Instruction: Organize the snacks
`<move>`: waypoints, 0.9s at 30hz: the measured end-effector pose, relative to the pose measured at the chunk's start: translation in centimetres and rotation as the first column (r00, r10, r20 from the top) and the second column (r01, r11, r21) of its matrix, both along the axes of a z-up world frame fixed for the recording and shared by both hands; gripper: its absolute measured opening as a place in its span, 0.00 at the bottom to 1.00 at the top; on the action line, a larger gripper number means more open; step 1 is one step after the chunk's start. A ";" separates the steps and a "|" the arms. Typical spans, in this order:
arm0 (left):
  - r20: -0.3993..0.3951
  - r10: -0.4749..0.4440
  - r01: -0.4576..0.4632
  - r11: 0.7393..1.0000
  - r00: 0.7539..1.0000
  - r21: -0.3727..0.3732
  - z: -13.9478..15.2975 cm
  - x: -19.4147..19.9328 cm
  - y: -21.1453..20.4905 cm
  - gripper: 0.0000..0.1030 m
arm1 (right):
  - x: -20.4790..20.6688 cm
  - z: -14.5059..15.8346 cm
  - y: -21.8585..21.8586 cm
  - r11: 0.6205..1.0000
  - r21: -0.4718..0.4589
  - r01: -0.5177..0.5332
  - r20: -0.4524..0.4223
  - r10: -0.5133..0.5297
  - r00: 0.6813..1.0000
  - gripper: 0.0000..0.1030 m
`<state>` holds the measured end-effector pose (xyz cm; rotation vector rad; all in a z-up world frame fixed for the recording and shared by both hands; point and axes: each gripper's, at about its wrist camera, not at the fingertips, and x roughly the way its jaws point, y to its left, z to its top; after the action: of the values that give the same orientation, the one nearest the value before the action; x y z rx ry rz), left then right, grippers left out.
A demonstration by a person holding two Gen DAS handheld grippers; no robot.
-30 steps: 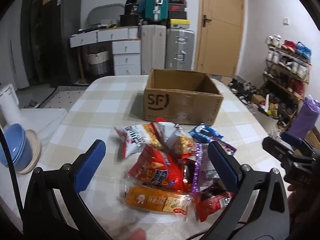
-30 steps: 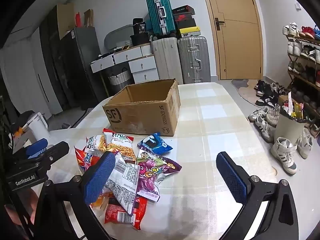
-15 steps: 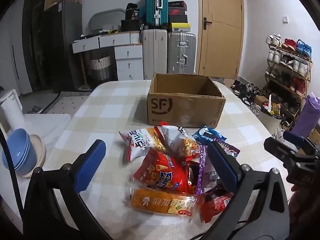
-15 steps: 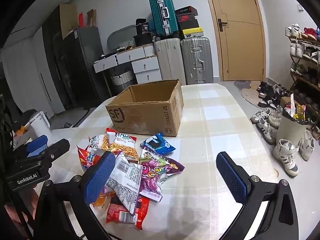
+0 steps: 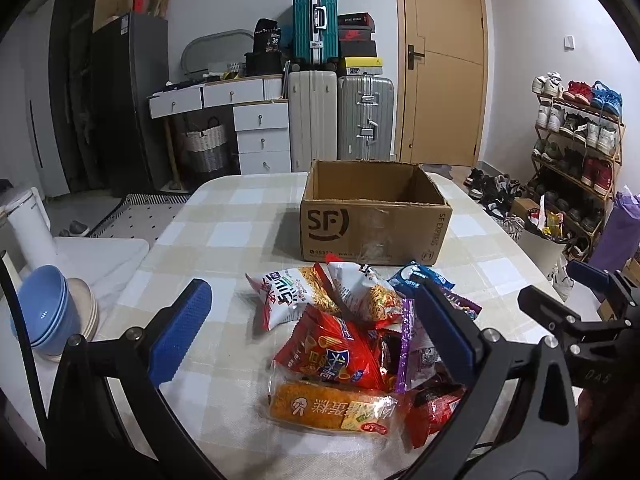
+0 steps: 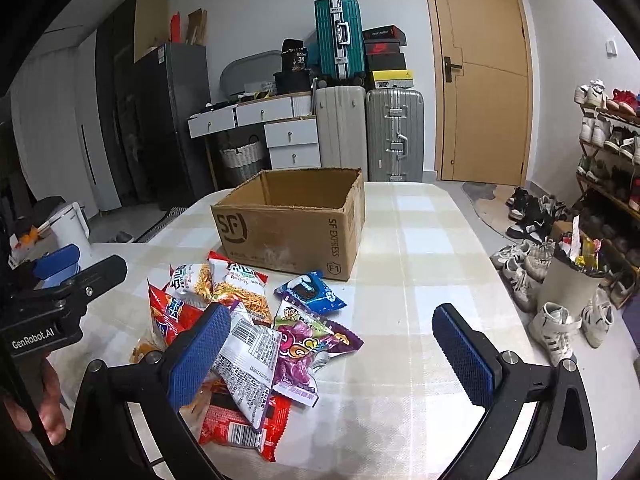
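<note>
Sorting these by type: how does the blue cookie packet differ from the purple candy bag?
The blue cookie packet is smaller and lies alone nearest the cardboard box. The purple candy bag is larger, sits nearer the right gripper, and overlaps the white packet in the pile. Both lie flat, sealed, on the table.

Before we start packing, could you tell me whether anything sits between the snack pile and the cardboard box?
Nothing visible does. The snack pile lies just in front of the cardboard box, whose top is open, with only bare tablecloth around it.
</note>
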<state>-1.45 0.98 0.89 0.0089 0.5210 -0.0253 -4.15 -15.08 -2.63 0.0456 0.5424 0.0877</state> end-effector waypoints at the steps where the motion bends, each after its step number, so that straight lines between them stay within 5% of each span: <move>1: 0.000 0.001 -0.001 1.000 1.000 0.000 0.0 0.0 0.0 0.98 | 0.0 0.1 0.0 1.000 0.000 0.002 0.001 -0.002 1.000 1.00; 27: 0.000 0.038 -0.038 0.999 0.999 0.022 -0.2 0.0 0.0 0.98 | -0.2 0.4 -0.2 1.000 -0.002 0.005 -0.006 -0.005 1.000 1.00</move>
<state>-1.48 0.96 0.69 0.0202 0.5221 0.0174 -4.38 -15.26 -2.26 0.0452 0.5482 0.0817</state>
